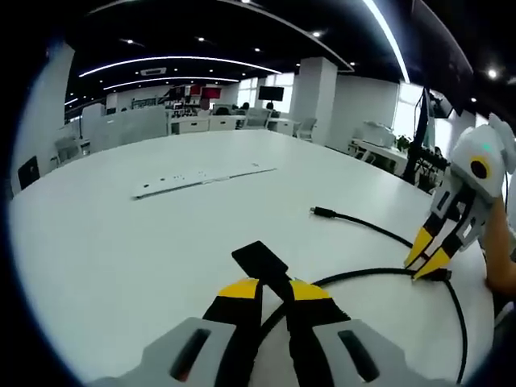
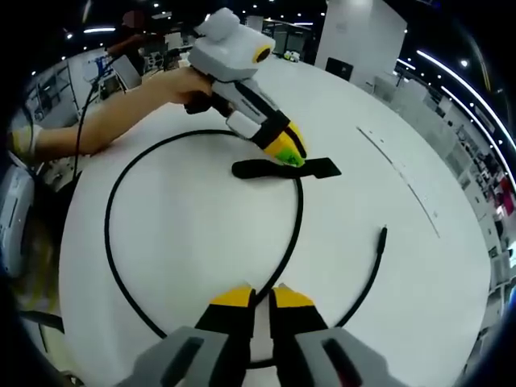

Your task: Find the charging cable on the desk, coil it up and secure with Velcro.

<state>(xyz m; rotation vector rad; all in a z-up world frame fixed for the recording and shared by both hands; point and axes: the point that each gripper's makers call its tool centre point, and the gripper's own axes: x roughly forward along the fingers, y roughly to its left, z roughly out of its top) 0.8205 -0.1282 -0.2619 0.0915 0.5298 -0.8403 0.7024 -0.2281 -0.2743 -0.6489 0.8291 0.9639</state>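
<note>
A black charging cable (image 2: 109, 234) lies in a wide loop on the white desk (image 2: 201, 234); its plug end (image 2: 382, 235) rests to the right. A black Velcro strap (image 2: 318, 168) sits on the cable at the loop's far side, and my left gripper (image 2: 286, 153) is shut on it there. Between my left gripper's (image 1: 274, 289) yellow tips the strap (image 1: 258, 258) sticks out forward. The cable (image 1: 371, 274) runs right to my right gripper (image 1: 427, 260), whose tips sit closed on it. My right gripper (image 2: 262, 297) has its jaws nearly together over the loop's near side.
A thin pale strip (image 1: 201, 177) lies across the desk farther off. The free plug (image 1: 322, 212) lies between the strip and the loop. A person's arm (image 2: 105, 121) reaches in holding the left gripper. Office desks and chairs (image 1: 193, 121) stand behind the table.
</note>
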